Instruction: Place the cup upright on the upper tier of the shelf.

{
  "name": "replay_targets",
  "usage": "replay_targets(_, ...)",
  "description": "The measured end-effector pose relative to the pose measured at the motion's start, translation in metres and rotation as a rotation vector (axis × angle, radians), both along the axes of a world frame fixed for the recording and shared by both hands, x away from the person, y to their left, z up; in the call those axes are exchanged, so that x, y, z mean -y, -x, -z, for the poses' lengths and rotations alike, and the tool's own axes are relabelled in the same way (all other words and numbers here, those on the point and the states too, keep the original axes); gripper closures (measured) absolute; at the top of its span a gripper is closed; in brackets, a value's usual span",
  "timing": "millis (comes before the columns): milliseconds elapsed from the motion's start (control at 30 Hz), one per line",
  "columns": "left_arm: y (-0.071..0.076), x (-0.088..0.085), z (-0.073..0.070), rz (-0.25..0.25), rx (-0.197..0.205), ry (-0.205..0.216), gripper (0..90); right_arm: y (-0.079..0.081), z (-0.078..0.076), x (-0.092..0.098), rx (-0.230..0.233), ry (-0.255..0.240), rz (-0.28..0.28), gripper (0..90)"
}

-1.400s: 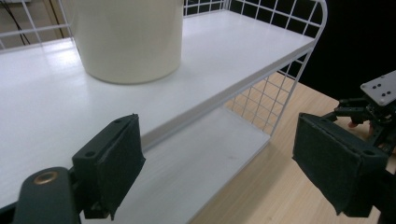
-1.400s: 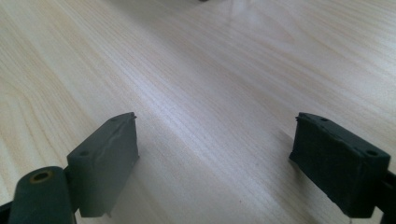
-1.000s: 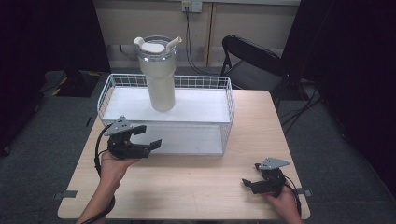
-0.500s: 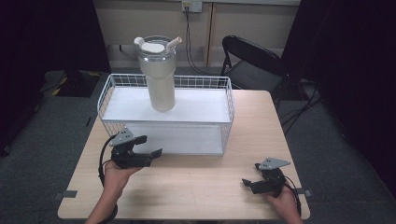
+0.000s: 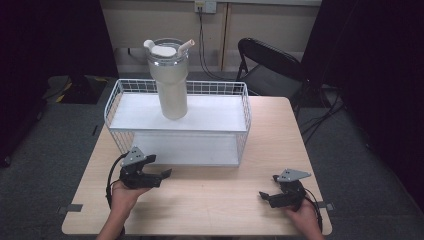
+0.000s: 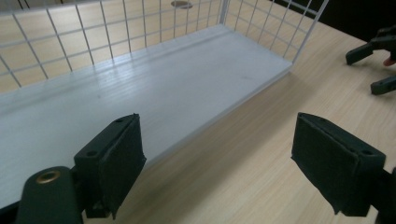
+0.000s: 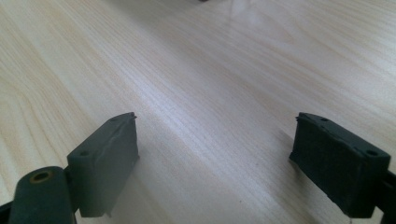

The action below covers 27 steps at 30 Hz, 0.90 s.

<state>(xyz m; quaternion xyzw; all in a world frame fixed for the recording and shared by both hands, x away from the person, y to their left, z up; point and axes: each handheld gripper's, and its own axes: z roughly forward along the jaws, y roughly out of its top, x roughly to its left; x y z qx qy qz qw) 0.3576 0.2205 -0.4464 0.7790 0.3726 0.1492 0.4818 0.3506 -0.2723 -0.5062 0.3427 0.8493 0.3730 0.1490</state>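
White wire rack (image 5: 244, 107), cream ribbed tumbler (image 5: 170, 80) on top, both tools (image 5: 162, 175) (image 5: 265, 196) wide open, empty.

Count on scene: 1 light wooden table (image 5: 210, 200). 1 white wire two-tier shelf rack (image 5: 246, 117). 1 tall cream tumbler with clear lid and straw (image 5: 169, 80). 2 black two-jaw handheld grippers (image 5: 159, 176) (image 5: 265, 196). 1 black folding chair (image 5: 270, 62).
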Motion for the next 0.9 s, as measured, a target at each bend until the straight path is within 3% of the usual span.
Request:
replay_targets(233,0.005,-0.005,0.017,-0.003,-0.021,-0.05,16.3,0.0,0.0,0.0,0.0,0.0,0.0,13.6)
replay_targets(633,0.009,-0.012,0.034,0.001,-0.077,-0.06,16.4,0.0,0.0,0.0,0.0,0.0,0.0,13.6)
replay_targets(800,0.013,-0.012,0.037,0.028,-0.091,-0.14,17.3,0.0,0.0,0.0,0.0,0.0,0.0,13.6)
replay_targets(900,0.016,-0.012,0.033,0.037,-0.091,-0.121,17.4,0.0,0.0,0.0,0.0,0.0,0.0,13.6)
